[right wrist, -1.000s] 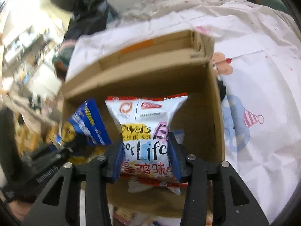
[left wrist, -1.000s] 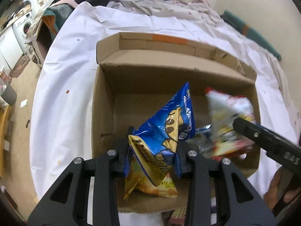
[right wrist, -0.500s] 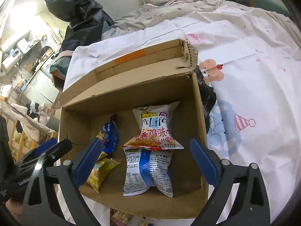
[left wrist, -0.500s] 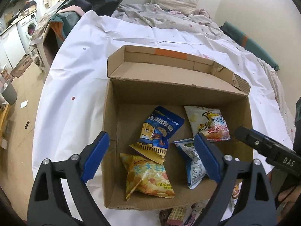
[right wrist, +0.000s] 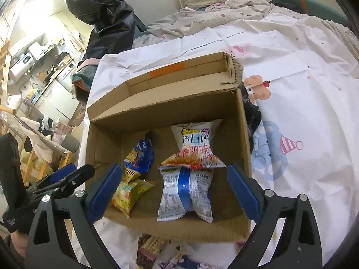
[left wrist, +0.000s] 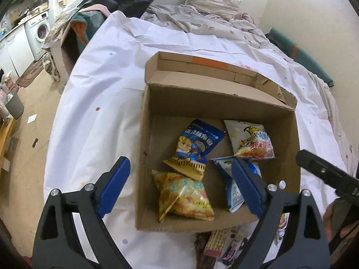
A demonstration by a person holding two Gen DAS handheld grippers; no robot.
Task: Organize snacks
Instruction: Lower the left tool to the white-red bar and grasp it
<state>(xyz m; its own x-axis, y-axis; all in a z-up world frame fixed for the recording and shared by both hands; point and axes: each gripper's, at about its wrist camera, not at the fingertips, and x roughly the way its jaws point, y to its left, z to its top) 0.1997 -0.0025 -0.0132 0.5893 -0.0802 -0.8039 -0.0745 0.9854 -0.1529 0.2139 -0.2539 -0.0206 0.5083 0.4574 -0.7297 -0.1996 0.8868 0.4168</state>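
An open cardboard box (left wrist: 148,148) (right wrist: 244,148) sits on the white bed sheet. Inside lie a blue snack bag (left wrist: 197,143) (right wrist: 140,154), a yellow bag (left wrist: 184,198) (right wrist: 129,191), a white-and-red chip bag (left wrist: 252,140) (right wrist: 196,144) and a white-and-blue bag (left wrist: 233,192) (right wrist: 186,192). My left gripper (left wrist: 179,183) is open and empty above the box's near edge. My right gripper (right wrist: 174,189) is open and empty above the box's near right part. The left gripper also shows in the right wrist view (right wrist: 67,177).
More snack packets (left wrist: 224,242) (right wrist: 154,248) lie on the sheet in front of the box. A crumpled duvet and pillow (left wrist: 211,2) lie at the far end. A black bag (right wrist: 101,11) and a washing machine (left wrist: 40,31) stand off to the left.
Both grippers opened and let go of their bags, the blue one and the white-and-red one, which now lie in the box. Both grippers have pulled back and up.
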